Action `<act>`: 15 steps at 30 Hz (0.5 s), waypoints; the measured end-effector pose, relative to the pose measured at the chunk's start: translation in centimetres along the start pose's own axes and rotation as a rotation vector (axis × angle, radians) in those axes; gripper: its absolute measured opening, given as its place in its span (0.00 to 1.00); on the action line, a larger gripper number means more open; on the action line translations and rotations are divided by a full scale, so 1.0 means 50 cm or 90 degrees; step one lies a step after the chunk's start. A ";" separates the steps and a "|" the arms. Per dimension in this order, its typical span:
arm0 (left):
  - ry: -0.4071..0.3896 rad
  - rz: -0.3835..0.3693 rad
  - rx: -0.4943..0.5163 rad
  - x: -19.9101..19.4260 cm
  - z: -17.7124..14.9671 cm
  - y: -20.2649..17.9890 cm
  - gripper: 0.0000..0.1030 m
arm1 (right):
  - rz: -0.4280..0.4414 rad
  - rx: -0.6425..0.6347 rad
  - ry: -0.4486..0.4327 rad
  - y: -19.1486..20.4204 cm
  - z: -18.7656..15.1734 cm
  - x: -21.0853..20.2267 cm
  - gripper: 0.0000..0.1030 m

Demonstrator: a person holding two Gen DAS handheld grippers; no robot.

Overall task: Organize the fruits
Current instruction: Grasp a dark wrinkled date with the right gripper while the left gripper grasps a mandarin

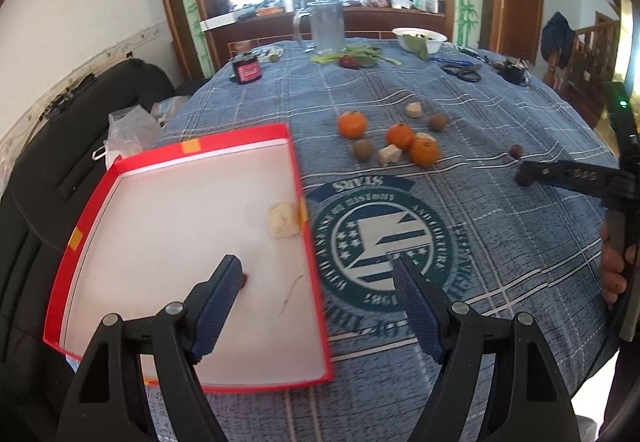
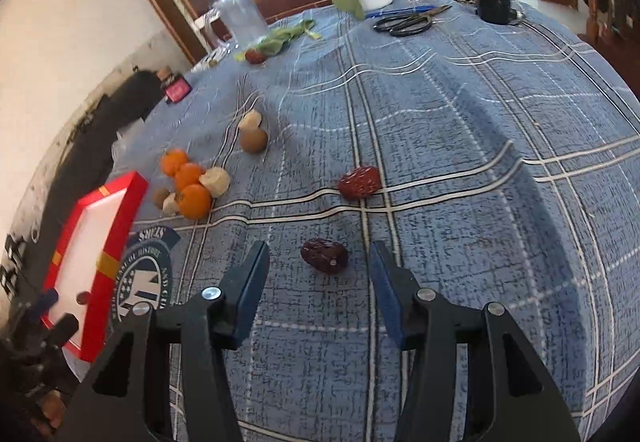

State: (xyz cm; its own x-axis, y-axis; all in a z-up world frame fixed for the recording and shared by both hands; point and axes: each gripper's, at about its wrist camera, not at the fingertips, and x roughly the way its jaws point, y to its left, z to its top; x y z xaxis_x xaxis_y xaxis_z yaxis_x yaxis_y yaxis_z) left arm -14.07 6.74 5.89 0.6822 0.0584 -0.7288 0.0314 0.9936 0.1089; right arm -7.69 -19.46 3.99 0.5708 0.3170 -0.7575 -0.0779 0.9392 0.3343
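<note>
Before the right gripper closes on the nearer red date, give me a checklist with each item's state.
1. Right gripper open: ok, the jaws stand wide apart.
2. Nearer red date between the fingers: ok, it lies roughly centred, touching neither pad.
3. Nothing else in the closing path: ok, the farther red date lies well beyond on the tablecloth.
4. Fingertips low enough to grip: cannot tell from this view.
5. Red tray has room: ok, mostly bare white floor.
6. Left gripper clear of the tray: not ok, it hangs open with one finger above the tray.
</note>
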 end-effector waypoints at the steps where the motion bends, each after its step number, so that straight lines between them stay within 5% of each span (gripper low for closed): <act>1: -0.001 -0.003 0.005 0.000 0.004 -0.007 0.76 | -0.006 -0.006 0.001 0.002 0.000 0.003 0.52; 9: 0.001 -0.025 0.015 0.022 0.046 -0.034 0.76 | -0.108 -0.081 0.024 0.037 0.005 0.028 0.30; 15: 0.021 -0.046 0.018 0.062 0.087 -0.050 0.76 | -0.147 -0.113 0.027 0.053 0.004 0.033 0.27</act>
State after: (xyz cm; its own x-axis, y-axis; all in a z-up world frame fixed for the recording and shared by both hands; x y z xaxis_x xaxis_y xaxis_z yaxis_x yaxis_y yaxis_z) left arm -8.85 4.00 6.29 0.6525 -0.0104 -0.7577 0.1014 0.9921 0.0738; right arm -6.78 -16.47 3.76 0.5553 0.0934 -0.8264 -0.0942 0.9943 0.0491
